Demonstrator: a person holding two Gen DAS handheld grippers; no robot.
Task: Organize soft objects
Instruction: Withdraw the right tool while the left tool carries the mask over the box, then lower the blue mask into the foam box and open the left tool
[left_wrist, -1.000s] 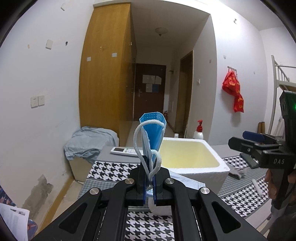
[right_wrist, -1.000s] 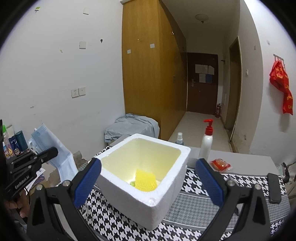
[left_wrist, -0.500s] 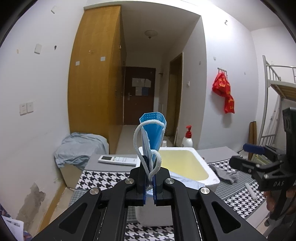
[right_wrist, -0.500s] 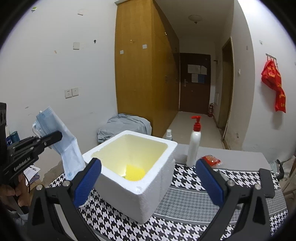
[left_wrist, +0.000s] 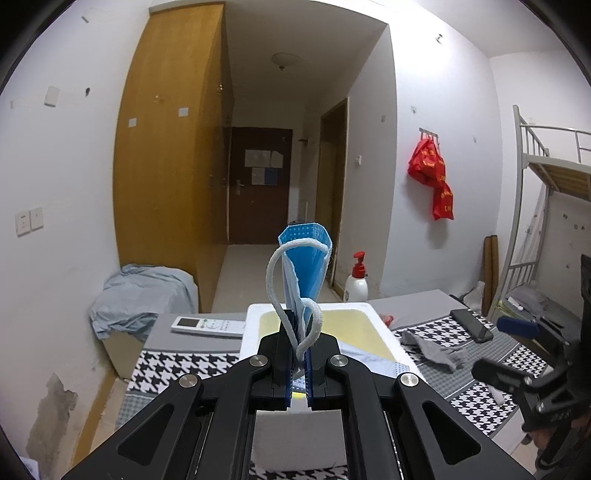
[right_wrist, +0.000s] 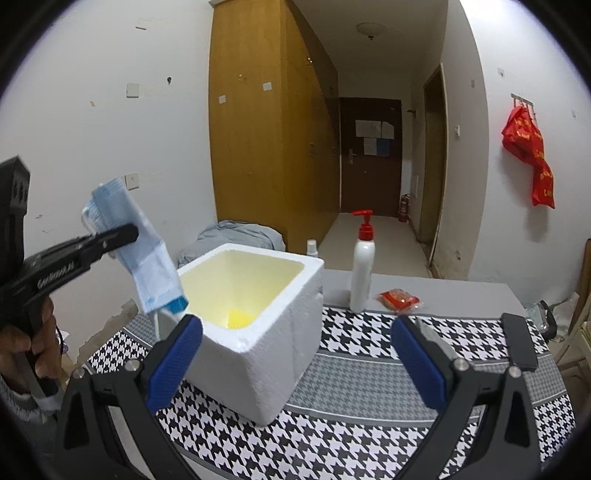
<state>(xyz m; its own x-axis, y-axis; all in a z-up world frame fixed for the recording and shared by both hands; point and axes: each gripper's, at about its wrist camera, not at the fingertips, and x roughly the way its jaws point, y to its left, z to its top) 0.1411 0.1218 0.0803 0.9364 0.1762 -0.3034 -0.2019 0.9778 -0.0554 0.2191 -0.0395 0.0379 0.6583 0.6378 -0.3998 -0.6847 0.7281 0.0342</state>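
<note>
The left hand-held gripper (left_wrist: 300, 363) is clamped tight on the mask (left_wrist: 304, 273), blue pleats and white ear loop sticking up out of the pinch, and in the right wrist view that mask (right_wrist: 142, 258) hangs in the air just left of the box (right_wrist: 266, 332), its lower edge drooping down beside the box's near-left corner, not touching the rim as far as can be told. The box, white foam with a yellowish inside, sits on the houndstooth-covered surface (right_wrist: 369, 417), and something yellow (right_wrist: 240, 316) lies at its bottom. The right hand-held gripper (right_wrist: 295, 363) is spread wide with nothing between its blue pads (right_wrist: 175, 362), hovering in front of the box's near wall. Right of the box, a grey glove (left_wrist: 436, 350) lies flat on the surface, with a dark phone (left_wrist: 471, 325) further right of it. Behind the box stands a pump bottle (right_wrist: 362, 266) with a red top, a small red packet (right_wrist: 399, 298) just to its right. Left of the box, in the left wrist view, a white remote (left_wrist: 208, 325) rests on the grey strip of the surface.
</note>
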